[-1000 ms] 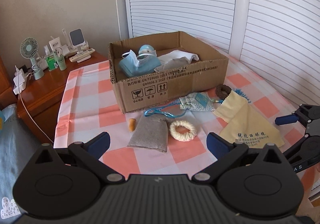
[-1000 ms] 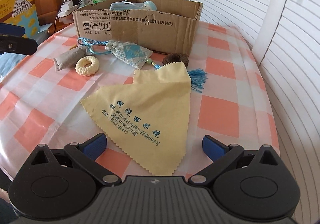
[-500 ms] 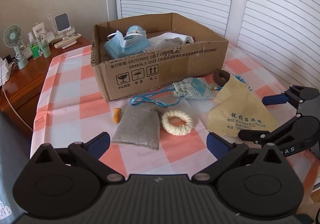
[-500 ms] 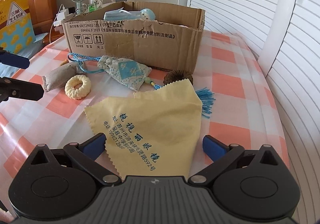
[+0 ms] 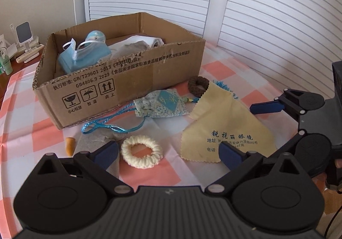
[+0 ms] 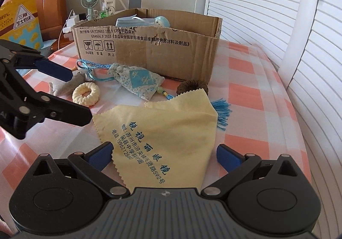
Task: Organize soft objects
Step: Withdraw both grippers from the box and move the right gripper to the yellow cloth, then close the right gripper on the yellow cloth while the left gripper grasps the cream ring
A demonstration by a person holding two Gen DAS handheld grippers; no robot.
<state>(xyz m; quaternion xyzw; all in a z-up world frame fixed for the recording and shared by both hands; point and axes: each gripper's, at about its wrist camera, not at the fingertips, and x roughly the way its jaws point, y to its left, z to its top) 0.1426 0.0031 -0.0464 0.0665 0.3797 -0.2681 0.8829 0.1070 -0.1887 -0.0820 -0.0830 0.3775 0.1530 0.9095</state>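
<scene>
An open cardboard box [image 5: 119,81] holds a blue face mask [image 5: 85,55] and pale cloths [image 5: 141,45]. In front of it lie a floral sachet [image 5: 162,103] with a blue cord, a cream scrunchie [image 5: 142,151], a grey pouch [image 5: 94,140], a brown scrunchie [image 5: 198,85] and a yellow lens cloth [image 5: 226,130]. My left gripper [image 5: 168,153] is open, low over the cream scrunchie and pouch. My right gripper [image 6: 164,151] is open, its fingers either side of the yellow cloth [image 6: 162,128]. The right wrist view shows the left gripper [image 6: 80,97] beside the scrunchie [image 6: 86,93].
A small orange piece [image 5: 70,146] lies left of the pouch. A blue tassel [image 6: 222,113] sticks out beside the cloth. The checked tablecloth [image 6: 245,98] runs to louvred doors [image 5: 267,14] on the right. A bedside table with a fan [image 6: 89,2] and bottles stands behind the box.
Both grippers have moved forward and lower toward the items. The left one now hangs over the scrunchie and pouch, the right one over the yellow cloth. Both stay open.
</scene>
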